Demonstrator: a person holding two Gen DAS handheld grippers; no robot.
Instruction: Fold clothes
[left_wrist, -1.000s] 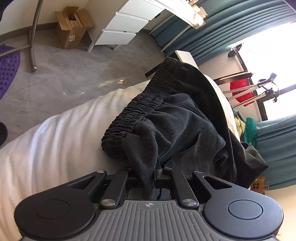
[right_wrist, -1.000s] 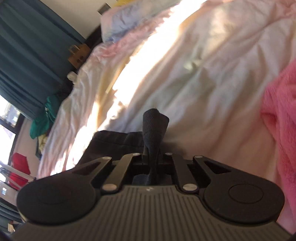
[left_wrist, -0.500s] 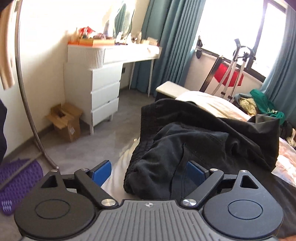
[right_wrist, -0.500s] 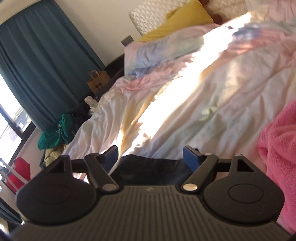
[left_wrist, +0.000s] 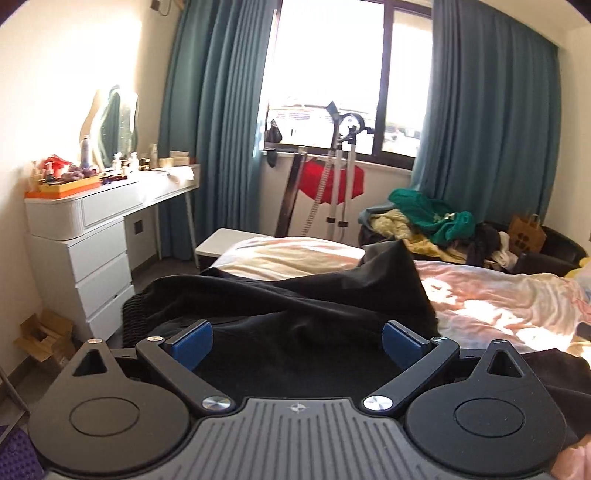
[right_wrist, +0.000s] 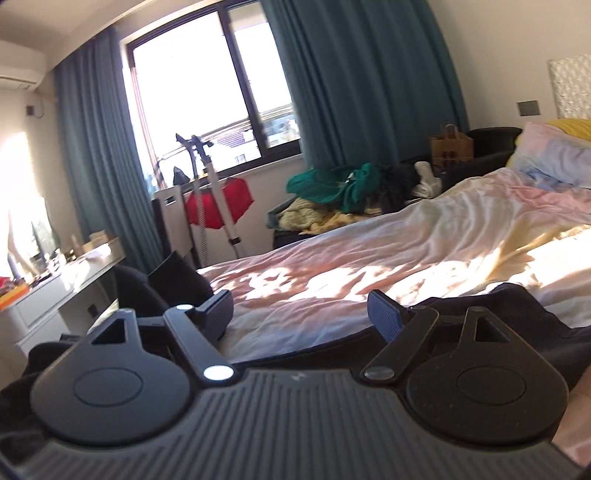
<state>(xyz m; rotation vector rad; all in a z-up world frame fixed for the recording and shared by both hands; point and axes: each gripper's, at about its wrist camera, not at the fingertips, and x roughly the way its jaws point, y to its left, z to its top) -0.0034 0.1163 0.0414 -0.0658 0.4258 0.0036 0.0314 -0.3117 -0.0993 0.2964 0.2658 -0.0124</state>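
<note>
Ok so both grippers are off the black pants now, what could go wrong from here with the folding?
1. The black pants lie bunched on the bed, one corner sticking up, so the fold may slump or set crooked.
2. The elastic waistband sits near the bed's edge above the floor, so a careless tug might drag the garment off.
3. The left gripper has its jaws still opening right over the fabric, and the right gripper is open too; a low pass could snag a loose fold.

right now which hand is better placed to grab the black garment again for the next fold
Left, probably. The black garment lies bunched right ahead of the left gripper, whose fingers are opening with nothing pinched. The right gripper faces mostly bare sheet, with dark cloth only at its edges.
</note>
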